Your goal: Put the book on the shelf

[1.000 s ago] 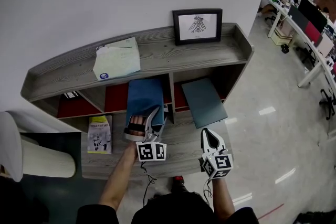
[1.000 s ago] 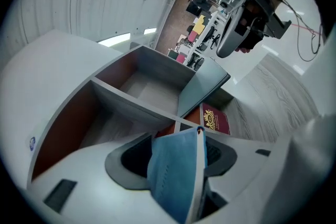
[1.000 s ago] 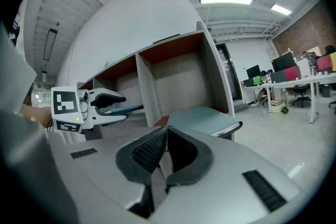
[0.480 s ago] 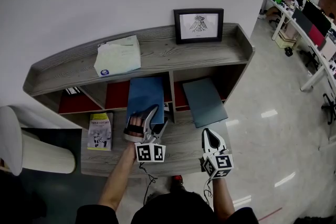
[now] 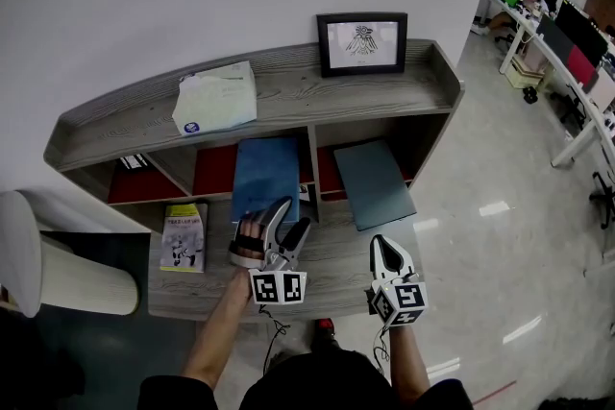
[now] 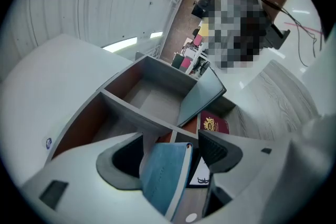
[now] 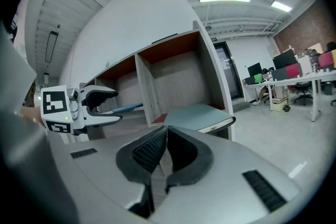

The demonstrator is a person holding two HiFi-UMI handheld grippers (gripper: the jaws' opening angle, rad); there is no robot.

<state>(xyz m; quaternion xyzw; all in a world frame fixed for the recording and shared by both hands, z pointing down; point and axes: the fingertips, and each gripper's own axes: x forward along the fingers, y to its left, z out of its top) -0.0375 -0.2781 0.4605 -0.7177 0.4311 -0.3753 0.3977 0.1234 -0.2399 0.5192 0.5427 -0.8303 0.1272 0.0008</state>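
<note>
Left gripper (image 5: 296, 212): jaws at full spread, having just been opening; the near short edge of the blue book (image 5: 266, 170) stands between them; the pads are clear of both covers and nothing is held. Right gripper (image 5: 383, 245): jaws together and empty, above the bottom board (image 5: 336, 259) of the shelf (image 5: 288, 96), at 4 o'clock of the left gripper.

Blue book: lies flat in the middle compartment; in the head view its long axis runs 12 to 6 o'clock; the far end is inside the compartment; the near end projects over the bottom board toward the person.

Edges and room: the upright divider (image 5: 313, 158) stands just beside the book's long edge at 3 o'clock; at 9 o'clock the red back panel (image 5: 213, 174) shows beside the book, leaving open width in that compartment. A grey-green book (image 5: 373, 182) lies in the right compartment at 2 o'clock of the left gripper, also projecting forward, its near edge close to the right gripper; a yellow booklet (image 5: 183, 240) lies on the bottom board at 9 o'clock, well apart.
</note>
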